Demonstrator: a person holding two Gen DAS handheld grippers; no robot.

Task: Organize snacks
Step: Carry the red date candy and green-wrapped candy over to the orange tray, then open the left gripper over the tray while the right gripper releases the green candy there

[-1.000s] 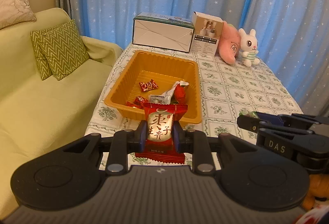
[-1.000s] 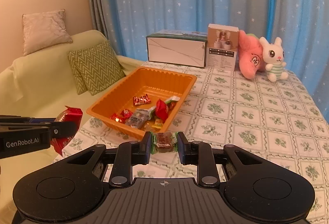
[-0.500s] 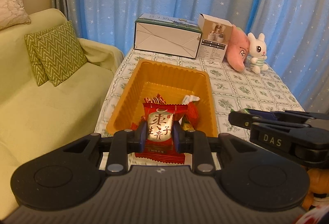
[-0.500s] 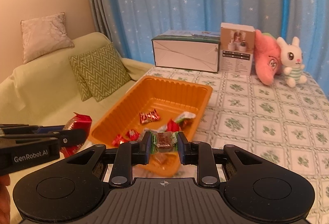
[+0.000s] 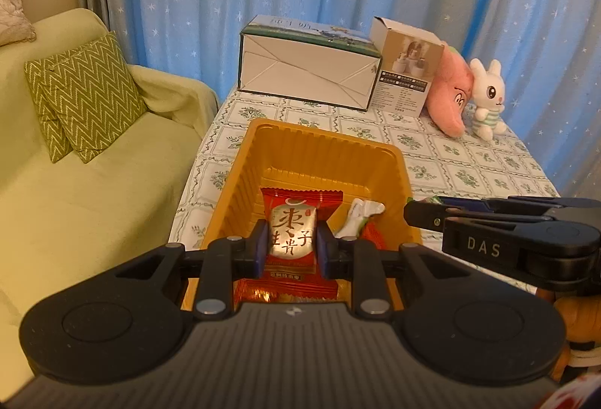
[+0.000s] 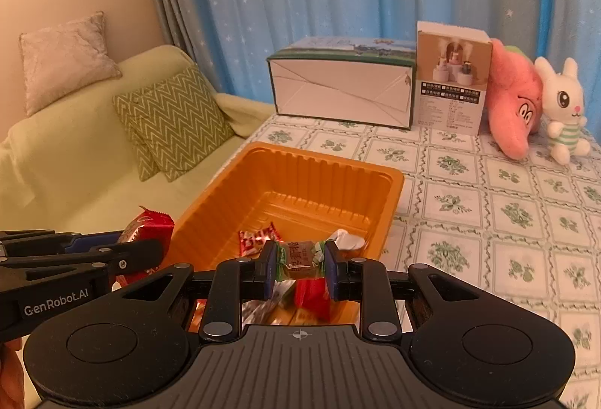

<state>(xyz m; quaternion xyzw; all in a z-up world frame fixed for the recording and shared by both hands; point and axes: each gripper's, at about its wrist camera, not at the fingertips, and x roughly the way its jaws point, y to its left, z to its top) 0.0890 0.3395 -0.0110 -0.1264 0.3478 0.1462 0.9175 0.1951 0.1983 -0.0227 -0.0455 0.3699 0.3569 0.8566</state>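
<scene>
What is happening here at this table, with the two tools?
A person is sorting snacks into the orange tray. The left gripper grips a red snack packet, and the right gripper grips a green-wrapped candy. Both hang over the tray's near end, not yet released. Other candies already lie inside.

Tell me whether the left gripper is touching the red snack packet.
Touching. The left wrist view shows the left gripper with both blue pads pressed against the sides of the red snack packet, held above the orange tray.
</scene>
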